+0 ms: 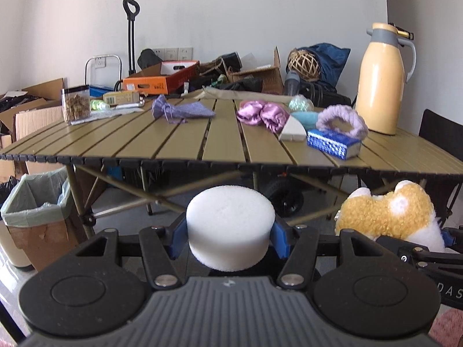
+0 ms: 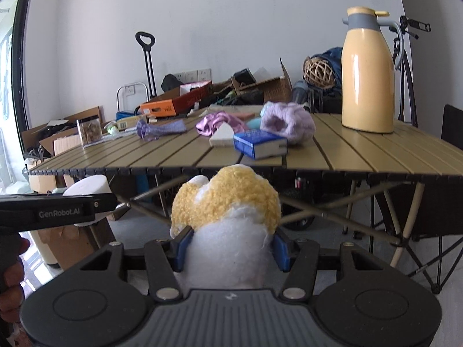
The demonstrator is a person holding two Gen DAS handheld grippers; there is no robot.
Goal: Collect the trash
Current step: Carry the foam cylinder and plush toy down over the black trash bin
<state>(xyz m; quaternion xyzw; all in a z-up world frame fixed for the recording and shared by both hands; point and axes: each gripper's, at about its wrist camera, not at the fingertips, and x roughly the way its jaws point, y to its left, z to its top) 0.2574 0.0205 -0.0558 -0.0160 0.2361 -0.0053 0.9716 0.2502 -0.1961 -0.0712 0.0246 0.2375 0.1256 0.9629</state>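
**Already loaded: 2 pieces in the tongs, more left on the table**

Nearest, in the left wrist view: left gripper [image 1: 230, 235] pinching a white foam cylinder [image 1: 230, 225], blue pads pressed against its 2 sides, jaws about half spread around it. Likewise in the right wrist view: right gripper [image 2: 231, 248] clamped on a yellow-and-white plush toy [image 2: 228, 217], pads sunk into the white lower part, jaws narrower than half. Both loads held in the air, short of the near edge of the table [image 1: 179, 156] and below its level.

Judged from that: 2 items picked up, neither dropped yet. Probably bound for the lined cardboard bin [image 1: 34, 217] on the floor, just beyond the table's near left corner. Not possible to tell from here whether anything lies in the bin already.

Further off, on the tabletop, plenty left. Toward the near right edge: a blue box [image 1: 332, 143], touching a white wedge-shaped piece [image 1: 292, 131] behind it. Just beyond those: a pink satin cloth [image 1: 260, 114] and a fluffy lilac ring [image 1: 341, 120]. Around mid-table: a purple drawstring pouch [image 1: 179, 110]. At the far left corner: a clear bag of brown snacks [image 1: 75, 104] with small packets beside it. At the far right corner, upright: a yellow thermos jug [image 1: 380, 78], likely not trash.

Which of these count as trash: a matter of judgement only. Task roughly at an early-to-middle stage.
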